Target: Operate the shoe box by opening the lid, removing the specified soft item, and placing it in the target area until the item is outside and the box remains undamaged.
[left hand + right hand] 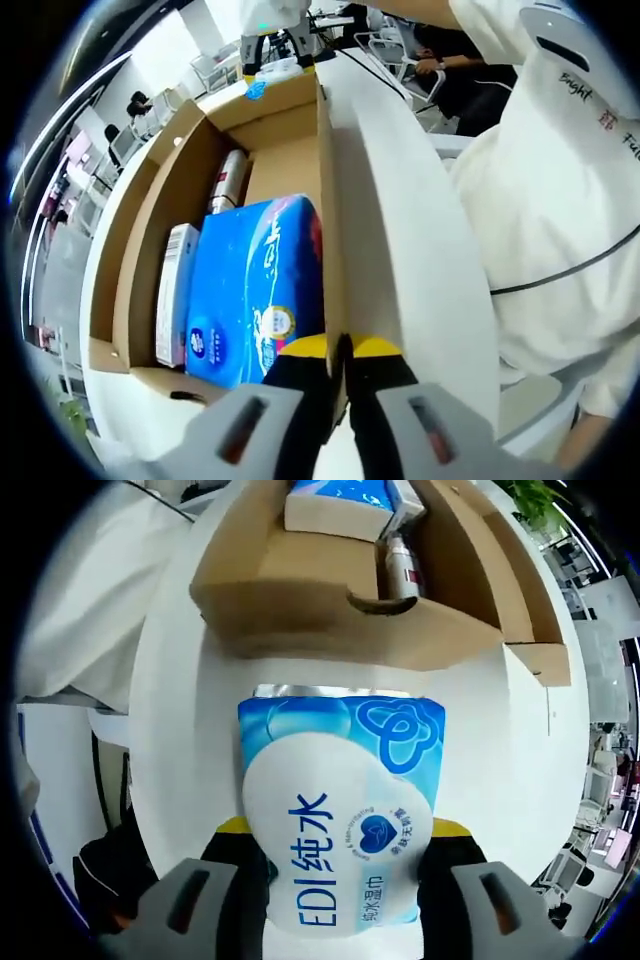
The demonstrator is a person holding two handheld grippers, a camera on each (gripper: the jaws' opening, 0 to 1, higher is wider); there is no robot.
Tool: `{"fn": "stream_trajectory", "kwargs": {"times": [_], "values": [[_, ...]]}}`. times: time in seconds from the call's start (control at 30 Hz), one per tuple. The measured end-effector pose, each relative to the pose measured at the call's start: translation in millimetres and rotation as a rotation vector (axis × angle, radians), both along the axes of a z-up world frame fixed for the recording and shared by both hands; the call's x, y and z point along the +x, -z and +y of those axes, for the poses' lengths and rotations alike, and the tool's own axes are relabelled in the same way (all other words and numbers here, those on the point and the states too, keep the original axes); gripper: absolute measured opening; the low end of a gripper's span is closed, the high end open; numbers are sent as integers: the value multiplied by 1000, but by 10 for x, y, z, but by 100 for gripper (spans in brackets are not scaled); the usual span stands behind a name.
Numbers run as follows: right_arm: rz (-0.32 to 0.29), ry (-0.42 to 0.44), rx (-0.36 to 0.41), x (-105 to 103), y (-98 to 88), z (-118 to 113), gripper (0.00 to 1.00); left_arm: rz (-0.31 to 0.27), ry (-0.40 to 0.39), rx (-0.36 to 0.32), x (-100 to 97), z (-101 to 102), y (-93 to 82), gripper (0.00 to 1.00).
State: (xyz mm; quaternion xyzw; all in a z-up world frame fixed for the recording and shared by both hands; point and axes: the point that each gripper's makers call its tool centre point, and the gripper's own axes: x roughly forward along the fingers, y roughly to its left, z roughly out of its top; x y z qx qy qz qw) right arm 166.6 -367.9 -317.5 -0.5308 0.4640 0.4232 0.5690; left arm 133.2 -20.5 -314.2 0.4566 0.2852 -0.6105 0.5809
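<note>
One wipes pack (340,800) clamped in right tool (340,880); left tool (340,375) pinching one box (270,130) wall.

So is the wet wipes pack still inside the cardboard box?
No, the right claw holds the wet wipes pack over the white table, outside the cardboard box.

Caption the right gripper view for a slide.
Right gripper holds a blue-and-white wet wipes pack over the white table, outside the open cardboard box.
</note>
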Motion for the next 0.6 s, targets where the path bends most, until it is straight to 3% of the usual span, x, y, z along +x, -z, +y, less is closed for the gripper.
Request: {"fn": "stream_trajectory", "kwargs": {"times": [0.6], "values": [[60, 6, 11, -20, 132, 24, 60, 6, -6, 2, 1, 0, 2, 3]]}}
